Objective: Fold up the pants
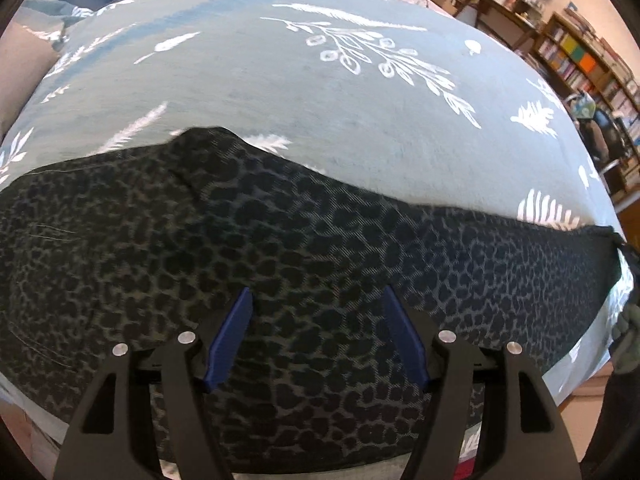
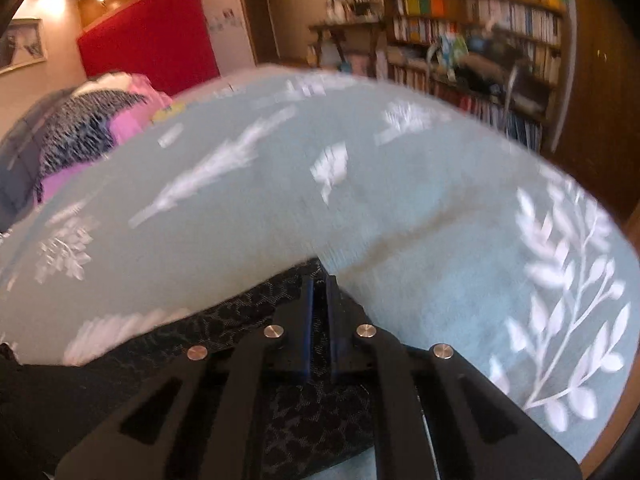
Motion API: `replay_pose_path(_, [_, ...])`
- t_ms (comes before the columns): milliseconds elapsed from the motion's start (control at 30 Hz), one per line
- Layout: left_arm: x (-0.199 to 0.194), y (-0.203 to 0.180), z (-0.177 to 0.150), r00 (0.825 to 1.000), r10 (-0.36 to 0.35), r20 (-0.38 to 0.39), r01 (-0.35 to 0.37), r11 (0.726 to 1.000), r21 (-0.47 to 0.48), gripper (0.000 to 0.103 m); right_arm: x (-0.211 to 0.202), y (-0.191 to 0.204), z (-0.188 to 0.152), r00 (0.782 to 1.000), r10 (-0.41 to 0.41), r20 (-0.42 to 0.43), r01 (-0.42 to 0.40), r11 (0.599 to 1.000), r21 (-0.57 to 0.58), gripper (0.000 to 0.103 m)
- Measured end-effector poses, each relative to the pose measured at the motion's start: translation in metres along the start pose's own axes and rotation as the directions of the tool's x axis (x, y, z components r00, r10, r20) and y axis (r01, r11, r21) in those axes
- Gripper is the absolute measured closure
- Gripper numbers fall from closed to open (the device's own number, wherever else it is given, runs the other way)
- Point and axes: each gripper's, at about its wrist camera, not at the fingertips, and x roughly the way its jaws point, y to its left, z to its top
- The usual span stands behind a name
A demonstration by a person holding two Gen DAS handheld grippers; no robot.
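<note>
Dark leopard-print pants (image 1: 280, 248) lie stretched across a pale blue bedspread (image 1: 320, 92) with white leaf prints. My left gripper (image 1: 316, 300) hovers just over the middle of the pants, its blue pads wide apart with only flat fabric below them. In the right wrist view, my right gripper (image 2: 319, 280) is shut on the pants (image 2: 256, 312) at an edge of the cloth, which shows between the pads and runs back under the fingers. The bedspread (image 2: 400, 208) spreads out beyond that edge.
A pile of clothes, pink and animal-print (image 2: 100, 120), lies at the bed's far end. Bookshelves (image 2: 480, 32) line the wall beyond the bed. The bed's edge (image 1: 612, 292) drops off at the right, where a gloved hand (image 1: 626, 332) shows.
</note>
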Motion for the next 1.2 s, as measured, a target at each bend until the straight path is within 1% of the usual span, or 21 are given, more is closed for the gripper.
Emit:
replay_pose_path(33, [0.002,-0.002,-0.001,1.000,0.001,-0.005,-0.001,1.000,0.005,0.036,0.007,-0.001,-0.005,1.000,-0.013,-0.014,0.013,1.000,-0.001,0.097])
replay_pose_path(133, [0.005,-0.008,-0.008,1.000,0.012,0.001,-0.012,1.000,0.025,0.030,0.007,0.002,-0.010,0.999,-0.040,0.001,0.040,0.999,-0.011,0.097])
replay_pose_path(167, [0.006,-0.010,-0.009,1.000,0.012,0.005,-0.013,0.999,0.032,0.029,0.005,0.004,-0.009,0.999,-0.053,0.006,0.053,0.998,-0.022,0.095])
replay_pose_path(233, [0.008,-0.015,-0.012,1.000,0.012,0.006,-0.012,0.999,0.040,0.028,-0.002,0.012,-0.008,0.994,-0.108,0.028,0.109,0.993,-0.043,0.083])
replay_pose_path(267, [0.009,-0.016,-0.014,1.000,0.012,0.008,-0.013,0.999,0.047,0.028,-0.012,0.019,-0.009,0.992,-0.115,0.059,0.118,0.992,-0.052,0.077])
replay_pose_path(300, [0.009,-0.017,-0.017,1.000,0.012,0.010,-0.013,0.999,0.052,0.028,-0.018,0.025,-0.010,0.993,-0.095,0.073,0.099,0.994,-0.054,0.073])
replay_pose_path(367, [0.008,-0.019,-0.024,1.000,0.007,0.011,-0.008,0.998,0.063,0.028,-0.032,0.042,-0.014,0.995,-0.045,0.093,0.052,0.995,-0.080,0.061])
replay_pose_path(433, [0.006,-0.018,-0.032,1.000,-0.002,0.013,0.001,0.997,0.074,0.028,-0.044,0.065,-0.023,0.995,0.025,0.094,-0.014,0.993,-0.119,0.055])
replay_pose_path(467, [0.004,-0.017,-0.035,1.000,-0.010,0.015,0.009,0.997,0.075,0.028,-0.047,0.075,-0.029,0.995,0.065,0.077,-0.054,0.989,-0.135,0.054])
replay_pose_path(500, [0.003,-0.016,-0.038,1.000,-0.019,0.015,0.017,0.997,0.076,0.028,-0.047,0.087,-0.038,0.992,0.119,0.042,-0.112,0.983,-0.147,0.054])
replay_pose_path(567, [0.002,-0.013,-0.044,0.999,-0.039,0.015,0.037,0.996,0.082,0.028,-0.042,0.103,-0.053,0.984,0.176,-0.023,-0.177,0.970,-0.164,0.054])
replay_pose_path(600, [0.002,-0.012,-0.047,0.999,-0.047,0.015,0.046,0.995,0.084,0.028,-0.038,0.109,-0.063,0.983,0.177,-0.053,-0.184,0.967,-0.177,0.054])
replay_pose_path(667, [0.000,-0.007,-0.052,0.997,-0.071,0.017,0.070,0.994,0.089,0.028,-0.027,0.112,-0.079,0.985,0.142,-0.100,-0.158,0.970,-0.182,0.054])
replay_pose_path(733, [-0.002,-0.003,-0.056,0.996,-0.089,0.018,0.087,0.992,0.095,0.028,-0.026,0.108,-0.088,0.985,0.149,-0.089,-0.162,0.972,-0.169,0.054])
replay_pose_path(900, [-0.006,0.002,-0.065,0.993,-0.117,0.014,0.114,0.984,0.135,0.028,-0.033,0.114,-0.075,0.985,0.115,-0.131,-0.134,0.980,-0.145,0.054])
replay_pose_path(967, [-0.011,0.007,-0.075,0.992,-0.127,0.015,0.123,0.980,0.156,0.028,-0.042,0.124,-0.071,0.984,0.134,-0.121,-0.150,0.979,-0.136,0.054])
replay_pose_path(1000, [-0.012,0.008,-0.078,0.991,-0.135,0.016,0.130,0.978,0.164,0.028,-0.049,0.134,-0.070,0.979,0.170,-0.116,-0.184,0.974,-0.132,0.054])
replay_pose_path(1067, [-0.015,0.012,-0.083,0.988,-0.156,0.020,0.150,0.974,0.167,0.028,-0.057,0.154,-0.075,0.964,0.230,-0.130,-0.248,0.958,-0.143,0.053])
replay_pose_path(1100, [-0.016,0.015,-0.089,0.986,-0.165,0.022,0.160,0.973,0.165,0.028,-0.063,0.174,-0.080,0.952,0.268,-0.146,-0.292,0.941,-0.173,0.053])
replay_pose_path(1167, [-0.020,0.021,-0.092,0.982,-0.188,0.024,0.181,0.970,0.163,0.028,-0.070,0.205,-0.090,0.931,0.321,-0.171,-0.355,0.907,-0.227,0.053])
replay_pose_path(1200, [-0.023,0.025,-0.093,0.980,-0.197,0.027,0.190,0.968,0.163,0.028,-0.074,0.224,-0.096,0.914,0.358,-0.192,-0.399,0.882,-0.252,0.053])
